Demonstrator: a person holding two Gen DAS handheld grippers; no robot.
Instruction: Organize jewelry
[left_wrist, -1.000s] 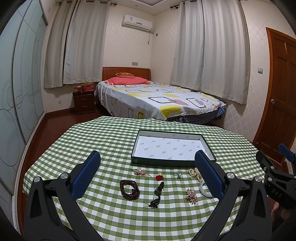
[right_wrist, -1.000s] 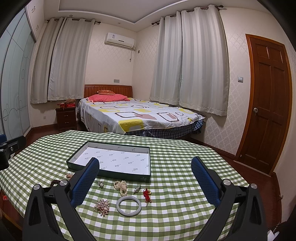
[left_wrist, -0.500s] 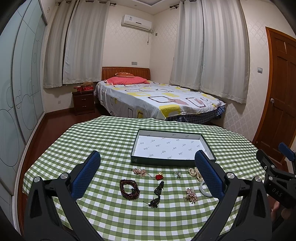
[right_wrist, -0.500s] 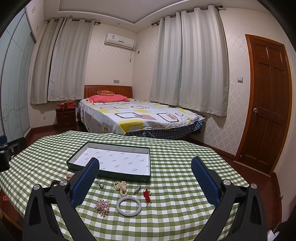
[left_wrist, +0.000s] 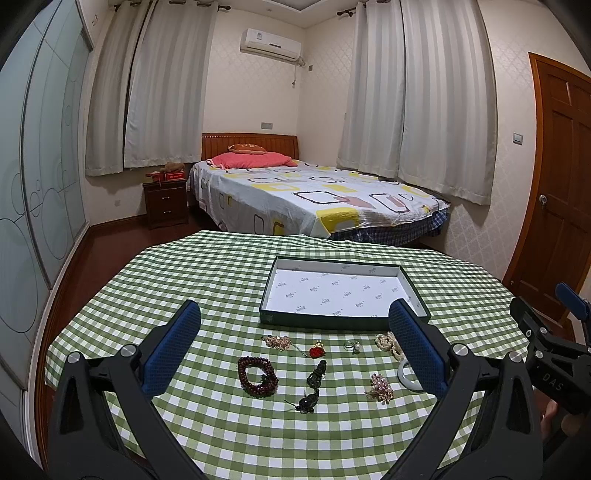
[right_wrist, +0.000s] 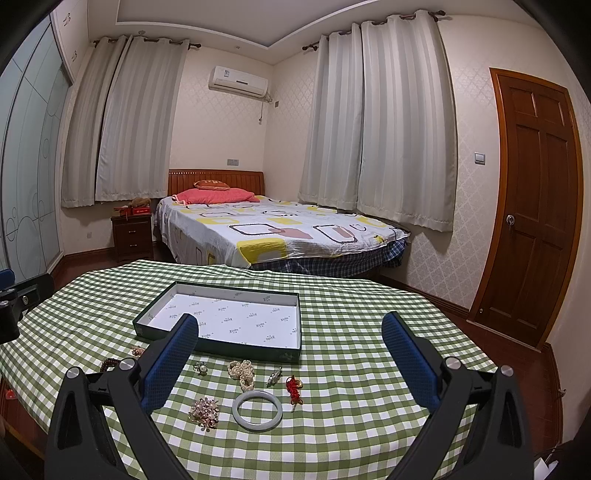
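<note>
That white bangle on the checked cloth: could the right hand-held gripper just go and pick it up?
Probably yes. The white bangle lies flat on the cloth between the open fingers of the right hand-held gripper, with nothing over it. The brooch and red charm lie apart from it.

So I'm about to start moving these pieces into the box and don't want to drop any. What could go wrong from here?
Three risks, as I judge them:
1. The pearl strand lies in a loose heap; pinched at one spot, it may dangle and slip.
2. The white bangle lies flat on the tablecloth, so the right tongs could skid off its rim.
3. The box has a raised wall; a low carry might knock it.
</note>
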